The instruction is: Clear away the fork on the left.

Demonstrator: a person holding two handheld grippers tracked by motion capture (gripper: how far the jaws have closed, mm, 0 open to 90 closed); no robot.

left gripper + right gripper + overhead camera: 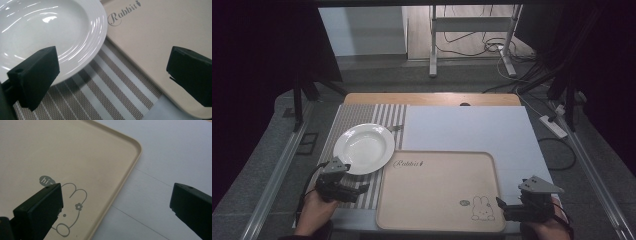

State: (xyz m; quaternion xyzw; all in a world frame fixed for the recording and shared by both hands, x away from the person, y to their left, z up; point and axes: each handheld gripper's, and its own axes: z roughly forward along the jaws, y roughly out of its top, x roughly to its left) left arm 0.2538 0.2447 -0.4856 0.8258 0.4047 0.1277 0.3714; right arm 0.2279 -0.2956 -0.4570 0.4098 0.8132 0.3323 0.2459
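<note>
I see both grippers w/ jaws apart, nothing held: left gripper (363, 189) just below white plate (363, 148) on striped mat (382, 116), right gripper (500, 205) at beige tray (439, 186) near-right corner.

A white plate (363, 148) sits on a striped placemat (377, 116) at the left of the table, its right edge just beside a beige tray (439, 192). The tray lies flat at the near middle, with the word "Rabbit" printed in its far left corner and a small rabbit drawing (481, 208) in its near right corner (a speech bubble beside it reads "hi"). A pale sheet (472, 130) covers the table's right part, under the tray. On the floor to the far right lies a power strip (553, 126).
</note>
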